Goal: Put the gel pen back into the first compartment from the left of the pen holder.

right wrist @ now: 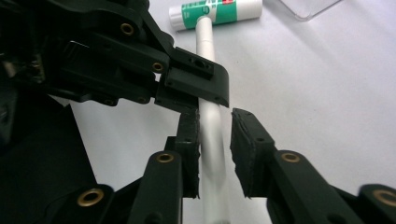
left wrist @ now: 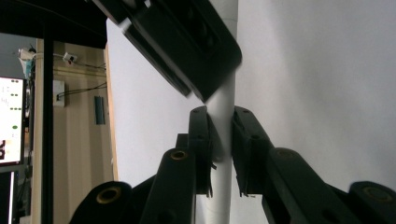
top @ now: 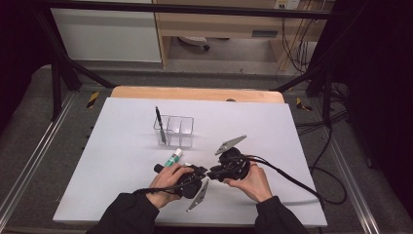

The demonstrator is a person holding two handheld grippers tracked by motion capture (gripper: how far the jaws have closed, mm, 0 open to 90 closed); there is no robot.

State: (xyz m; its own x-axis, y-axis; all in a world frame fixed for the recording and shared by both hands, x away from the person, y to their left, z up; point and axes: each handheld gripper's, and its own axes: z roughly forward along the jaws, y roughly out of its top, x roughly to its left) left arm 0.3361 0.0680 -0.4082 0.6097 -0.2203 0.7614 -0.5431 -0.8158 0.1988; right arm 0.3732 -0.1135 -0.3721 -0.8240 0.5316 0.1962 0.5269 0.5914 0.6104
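Gripping: left gripper (left wrist: pixel 220 140) clamped on white pen (left wrist: pixel 220 107), low over table (top: pixel 122 146)
Right gripper (right wrist: pixel 215 140): jaws slightly apart astride barrel
Handling: light, stiff, slippery; grip mid-barrel

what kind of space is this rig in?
Probably a lab or office set up for recording: a white-topped table on grey carpet inside a black frame, wooden cabinets behind, loose cables, and a lit monitor off to the side.

White pen (right wrist: pixel 208 116) – smooth, satin plastic; organizer (top: pixel 175 130) – clear glossy plastic; table (top: pixel 122 161) – matt white.
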